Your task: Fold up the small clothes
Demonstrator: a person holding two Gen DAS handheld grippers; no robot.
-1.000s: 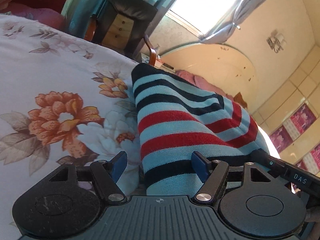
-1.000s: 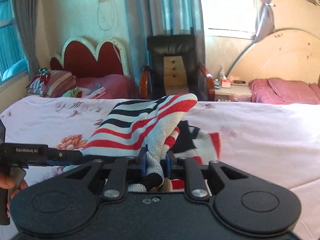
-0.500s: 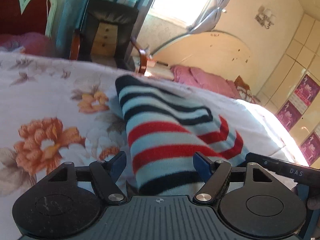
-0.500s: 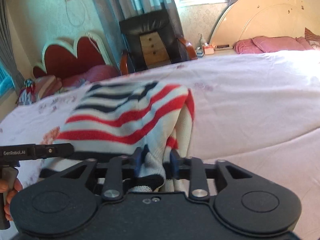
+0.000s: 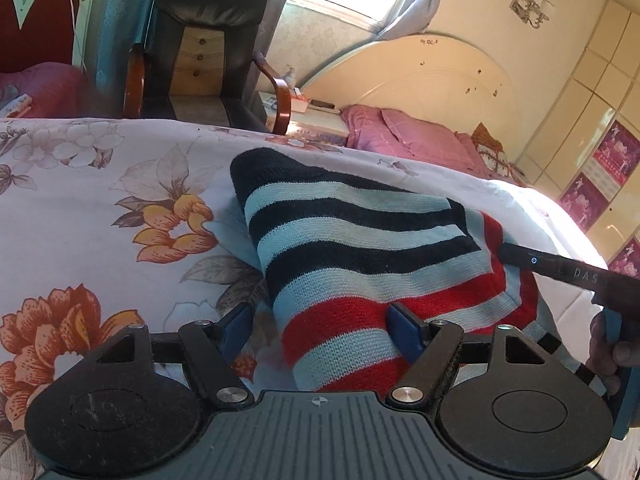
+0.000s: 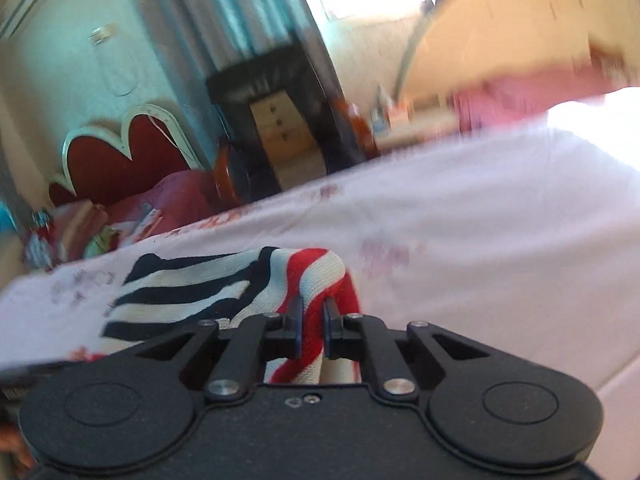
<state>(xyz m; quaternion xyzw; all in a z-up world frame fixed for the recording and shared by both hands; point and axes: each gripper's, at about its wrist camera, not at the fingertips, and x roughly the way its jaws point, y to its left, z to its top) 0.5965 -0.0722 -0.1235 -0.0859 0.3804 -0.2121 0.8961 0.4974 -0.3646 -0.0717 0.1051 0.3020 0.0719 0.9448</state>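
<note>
A small knitted sweater (image 5: 360,240) with navy, pale blue and red stripes lies folded over on the floral bedsheet (image 5: 80,208). My left gripper (image 5: 320,330) is open, its blue pads either side of the sweater's near red-striped edge. My right gripper (image 6: 312,320) is shut on a red and white fold of the sweater (image 6: 312,276) and holds it just above the bed. The right gripper's body shows in the left wrist view (image 5: 560,268), resting at the sweater's right edge.
A dark armchair (image 5: 200,60) stands behind the bed, with a nightstand (image 5: 304,108) beside it. Pink pillows (image 5: 408,140) lie by the cream headboard (image 5: 420,80). A second bed with a red headboard (image 6: 120,152) is at the far left. The right wrist view is motion-blurred.
The right gripper has carried its sweater fold down and leftwards, flattening the fabric onto the bed. The left gripper has stayed open around the near edge, tilting to a more level view.
</note>
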